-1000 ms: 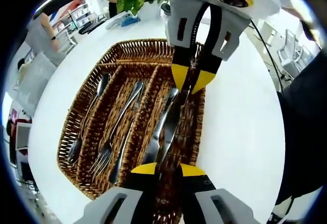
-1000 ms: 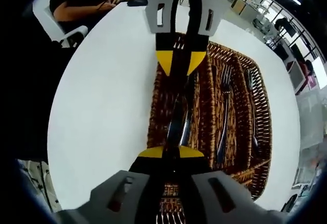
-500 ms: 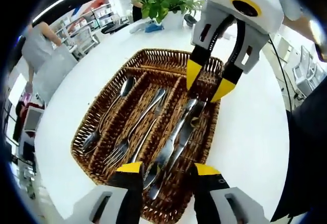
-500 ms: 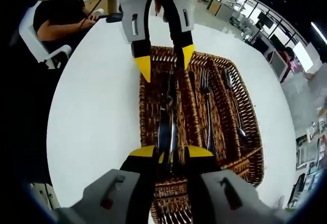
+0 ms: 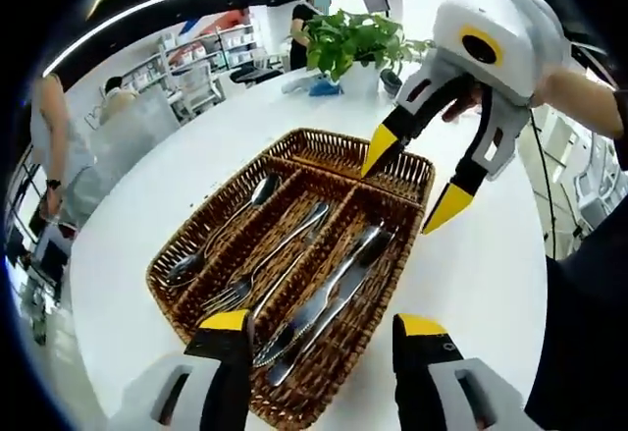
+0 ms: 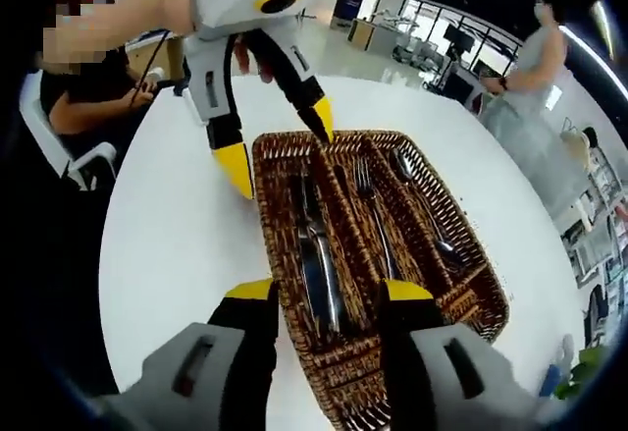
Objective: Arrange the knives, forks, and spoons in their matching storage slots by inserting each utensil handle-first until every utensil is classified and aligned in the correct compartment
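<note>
A brown wicker cutlery basket (image 5: 400, 254) (image 6: 270, 225) lies on the round white table (image 5: 147, 176) (image 6: 167, 244). Two knives (image 5: 329, 294) (image 6: 314, 254) rest in one outer slot, forks (image 5: 270, 269) (image 6: 376, 220) in the middle slot, and a spoon (image 5: 221, 235) (image 6: 422, 205) in the other outer slot. My left gripper (image 5: 324, 325) (image 6: 278, 143) is open above one end of the knife slot, holding nothing. Over the opposite end my right gripper (image 6: 331, 291) (image 5: 412, 179) hangs open, its jaws spread wide and clear of the basket.
A green plant in a white pot (image 5: 358, 43) stands at the table's far side. Beside the table a person sits in a white chair (image 6: 88, 107), and another person (image 6: 540, 78) stands further off. Desks and shelves fill the room behind.
Both grippers have opened and drawn up and back from the knife slot. The knife they held between them now lies in the slot beside the other one.
</note>
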The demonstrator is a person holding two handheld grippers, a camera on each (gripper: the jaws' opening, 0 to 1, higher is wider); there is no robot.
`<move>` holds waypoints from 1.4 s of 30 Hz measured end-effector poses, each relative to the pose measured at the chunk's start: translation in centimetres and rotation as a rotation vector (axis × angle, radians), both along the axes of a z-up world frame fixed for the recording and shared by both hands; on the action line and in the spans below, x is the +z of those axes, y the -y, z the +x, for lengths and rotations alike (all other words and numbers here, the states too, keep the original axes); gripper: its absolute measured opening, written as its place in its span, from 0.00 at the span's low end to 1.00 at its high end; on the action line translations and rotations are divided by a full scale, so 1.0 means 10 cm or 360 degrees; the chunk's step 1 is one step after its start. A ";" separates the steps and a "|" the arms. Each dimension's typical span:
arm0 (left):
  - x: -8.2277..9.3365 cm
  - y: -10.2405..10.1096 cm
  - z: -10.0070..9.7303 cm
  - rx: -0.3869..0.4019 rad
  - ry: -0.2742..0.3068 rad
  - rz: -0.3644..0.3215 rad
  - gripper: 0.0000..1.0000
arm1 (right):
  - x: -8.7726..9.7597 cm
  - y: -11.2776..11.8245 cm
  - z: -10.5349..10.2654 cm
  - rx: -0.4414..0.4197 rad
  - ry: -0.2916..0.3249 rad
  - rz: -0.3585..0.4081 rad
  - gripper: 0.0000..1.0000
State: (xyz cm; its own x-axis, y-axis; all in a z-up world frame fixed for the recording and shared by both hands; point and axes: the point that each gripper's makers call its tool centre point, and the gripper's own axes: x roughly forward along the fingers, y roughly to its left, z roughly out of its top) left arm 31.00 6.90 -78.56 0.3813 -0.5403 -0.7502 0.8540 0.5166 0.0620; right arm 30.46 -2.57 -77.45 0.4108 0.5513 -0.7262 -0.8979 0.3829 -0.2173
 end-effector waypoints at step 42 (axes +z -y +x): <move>0.49 -0.10 -0.78 0.0476 0.0324 -0.0485 1.00 | 0.33 0.73 -0.67 -0.0716 0.0212 0.0476 0.97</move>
